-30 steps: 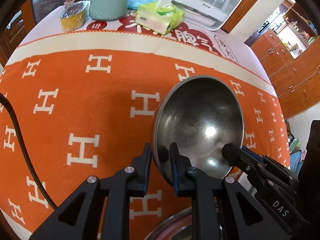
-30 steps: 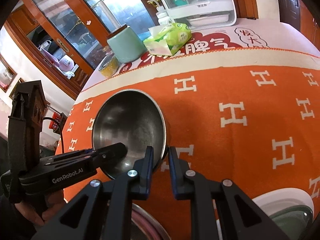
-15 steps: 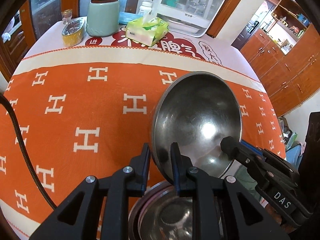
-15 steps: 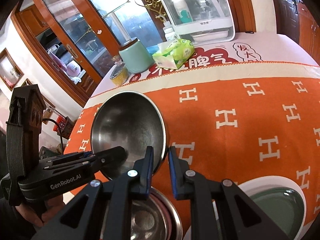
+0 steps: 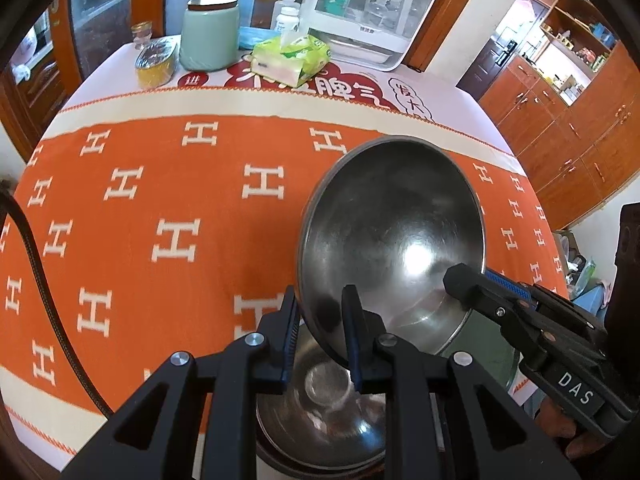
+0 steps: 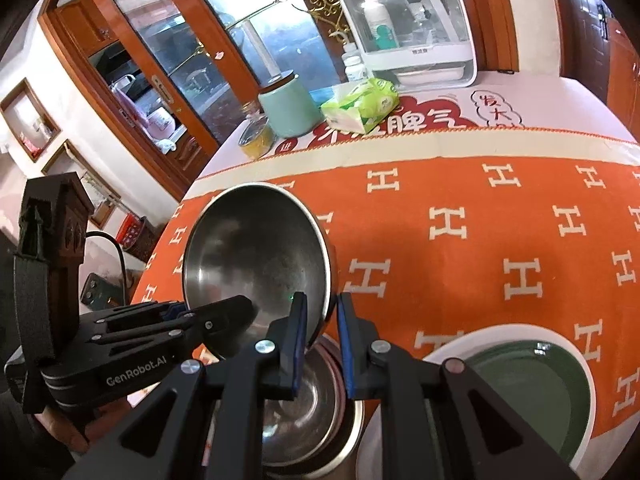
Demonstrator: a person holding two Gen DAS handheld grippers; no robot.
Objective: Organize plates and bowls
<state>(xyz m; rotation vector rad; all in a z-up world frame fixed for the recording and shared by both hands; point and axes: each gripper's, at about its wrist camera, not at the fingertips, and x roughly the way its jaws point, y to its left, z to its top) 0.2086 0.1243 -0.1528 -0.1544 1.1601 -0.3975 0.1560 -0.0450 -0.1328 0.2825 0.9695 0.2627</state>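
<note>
Nearest my cameras, both claws are clamped on one steel bowl [image 5: 390, 240]. My left gripper [image 5: 322, 332] pinches the bowl's rim on its left side, one pad outside the wall and one inside. My right gripper [image 6: 322, 334] bites the opposite rim the same way, with the thin wall caught between its blue pads. In the left view the right gripper reaches in from the lower right with its tip inside the bowl. In the right view the left gripper comes in from the lower left, with a bit of the person's hand [image 6: 66, 436] under it.

The bowl is tilted, its open face turned toward the cameras, and it is held clear of the orange tablecloth [image 5: 160, 208]. Directly beneath it sits a second steel bowl [image 6: 308, 412]; a reddish rim shows around that one. I cannot tell how many pieces are nested there. Just to the right of it, a green dish [image 6: 532, 396] rests in a white plate [image 6: 444, 350].

Beyond, the cloth runs bare to its cream border. At the far edge of the table I see a yellow tin [image 5: 156, 65], a pale green canister [image 5: 210, 34], a green tissue pack [image 5: 290, 60] and a white storage box [image 5: 372, 12] with bottles in it.
</note>
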